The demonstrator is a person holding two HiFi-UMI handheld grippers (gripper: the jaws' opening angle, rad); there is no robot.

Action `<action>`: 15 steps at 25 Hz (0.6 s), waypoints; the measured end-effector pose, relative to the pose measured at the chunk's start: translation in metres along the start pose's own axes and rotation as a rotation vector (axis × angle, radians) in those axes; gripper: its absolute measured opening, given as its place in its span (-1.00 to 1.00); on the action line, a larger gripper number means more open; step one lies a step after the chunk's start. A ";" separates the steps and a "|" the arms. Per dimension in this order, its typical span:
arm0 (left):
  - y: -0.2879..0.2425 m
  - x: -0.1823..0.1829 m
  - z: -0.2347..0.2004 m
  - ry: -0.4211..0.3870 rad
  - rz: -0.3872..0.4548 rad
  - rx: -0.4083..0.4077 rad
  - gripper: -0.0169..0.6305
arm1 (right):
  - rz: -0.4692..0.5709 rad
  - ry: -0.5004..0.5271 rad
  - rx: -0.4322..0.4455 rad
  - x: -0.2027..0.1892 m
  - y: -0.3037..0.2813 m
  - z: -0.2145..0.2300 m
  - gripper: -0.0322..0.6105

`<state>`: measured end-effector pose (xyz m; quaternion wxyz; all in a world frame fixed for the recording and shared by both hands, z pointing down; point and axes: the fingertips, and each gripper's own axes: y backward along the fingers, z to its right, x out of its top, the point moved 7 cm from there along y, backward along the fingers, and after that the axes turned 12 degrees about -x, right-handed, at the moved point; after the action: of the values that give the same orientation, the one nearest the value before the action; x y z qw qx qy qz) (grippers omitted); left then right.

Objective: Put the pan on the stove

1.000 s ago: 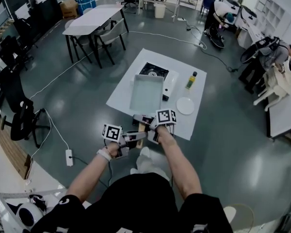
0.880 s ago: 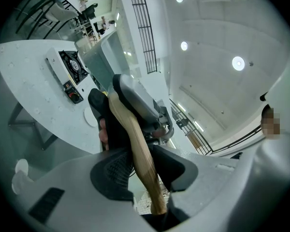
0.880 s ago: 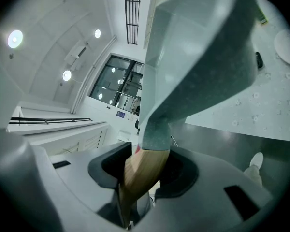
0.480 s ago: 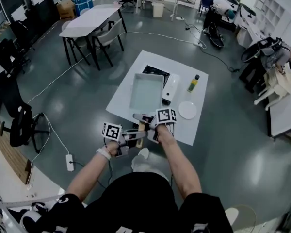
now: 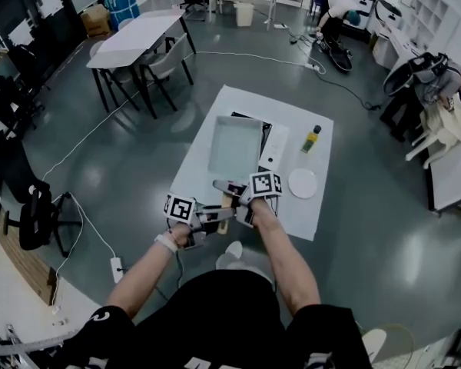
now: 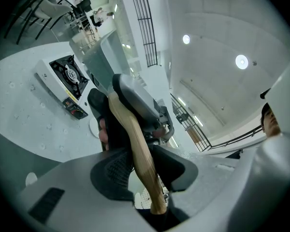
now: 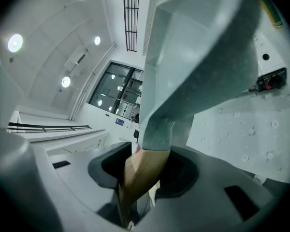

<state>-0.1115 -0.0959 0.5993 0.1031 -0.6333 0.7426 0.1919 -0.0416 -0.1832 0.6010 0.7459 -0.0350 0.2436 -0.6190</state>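
Carrying the pale grey rectangular pan point(image 5: 234, 146) by its wooden handle point(image 5: 226, 201), with left claw point(image 6: 135, 161) and right claw point(image 7: 142, 170) both clamped on it, over the white portable stove point(image 5: 272, 146) on the white surface point(image 5: 311, 210); the next move likely calls for lowering it level onto the burner.

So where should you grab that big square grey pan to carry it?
By its long wooden handle, coming from the person's side. The handle sticks straight out of the near wall of the square grey pan and is slim enough for jaws, while the pan body is wide and boxy. The left gripper and right gripper both clamp it, the right one nearer the pan.
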 end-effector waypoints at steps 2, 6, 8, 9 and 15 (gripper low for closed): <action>0.001 0.009 -0.007 -0.004 -0.010 0.016 -0.58 | 0.004 -0.008 0.003 0.009 -0.003 0.005 -0.46; -0.003 0.028 -0.014 -0.008 -0.022 0.003 -0.58 | 0.016 -0.016 -0.008 0.027 -0.006 0.011 -0.46; -0.004 0.032 -0.017 0.007 -0.021 0.001 -0.58 | 0.017 -0.020 -0.015 0.032 -0.006 0.013 -0.46; -0.005 0.035 -0.019 0.006 -0.024 0.006 -0.58 | 0.017 -0.023 -0.015 0.035 -0.007 0.015 -0.46; -0.020 0.056 -0.028 0.068 -0.020 -0.006 -0.58 | 0.026 -0.028 -0.030 0.062 0.000 0.023 -0.46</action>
<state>-0.0992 -0.1609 0.5992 0.0780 -0.6472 0.7387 0.1714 -0.0253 -0.2476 0.6008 0.7566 -0.0518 0.2426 -0.6050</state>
